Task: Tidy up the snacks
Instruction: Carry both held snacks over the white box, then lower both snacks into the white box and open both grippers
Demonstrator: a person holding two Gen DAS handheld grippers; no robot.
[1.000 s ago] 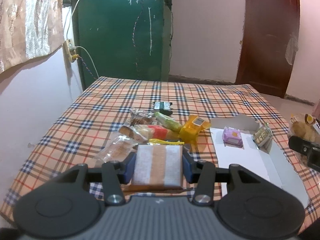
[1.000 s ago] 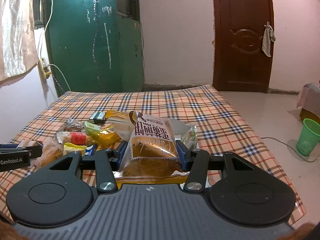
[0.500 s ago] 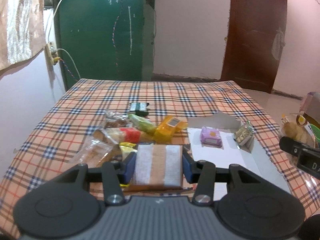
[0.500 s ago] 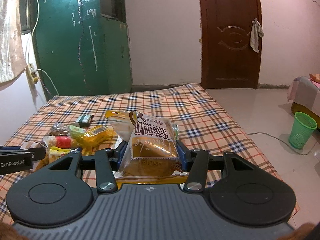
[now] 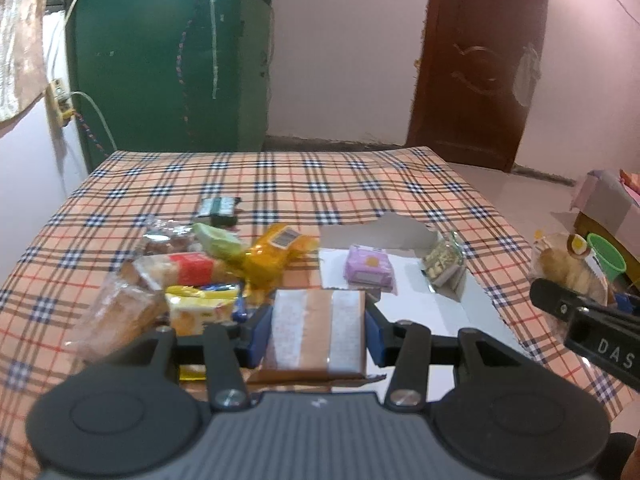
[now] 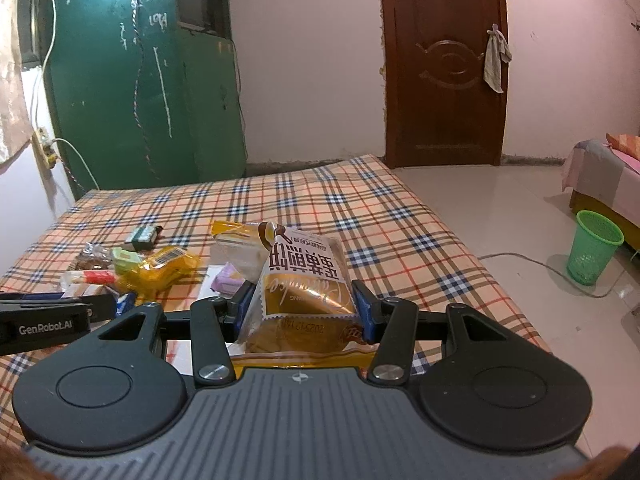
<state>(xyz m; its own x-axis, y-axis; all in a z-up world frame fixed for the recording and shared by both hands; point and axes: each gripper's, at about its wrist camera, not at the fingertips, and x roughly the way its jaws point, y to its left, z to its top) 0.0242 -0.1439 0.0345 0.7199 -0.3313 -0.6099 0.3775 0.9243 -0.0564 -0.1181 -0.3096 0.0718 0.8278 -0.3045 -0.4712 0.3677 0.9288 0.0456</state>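
Two grippers each clasp a snack: the left gripper [image 5: 319,330] pinches a brown-and-white striped packet [image 5: 318,330], the right gripper [image 6: 301,309] a golden bread bag [image 6: 301,288] printed with Chinese characters and "2025.12". "GenRobot.AI" shows on the left tool. Since a second ago, both have swung right toward the white box [image 5: 432,304], which holds two packets: purple [image 5: 369,269] and green [image 5: 443,258]. Left of the box lies a snack pile [image 5: 192,272].

Tan plaid tablecloth [image 5: 320,184], purple packet [image 5: 369,269], yellow bag [image 5: 272,256], green cup [image 6: 593,252], brown door [image 6: 444,60].
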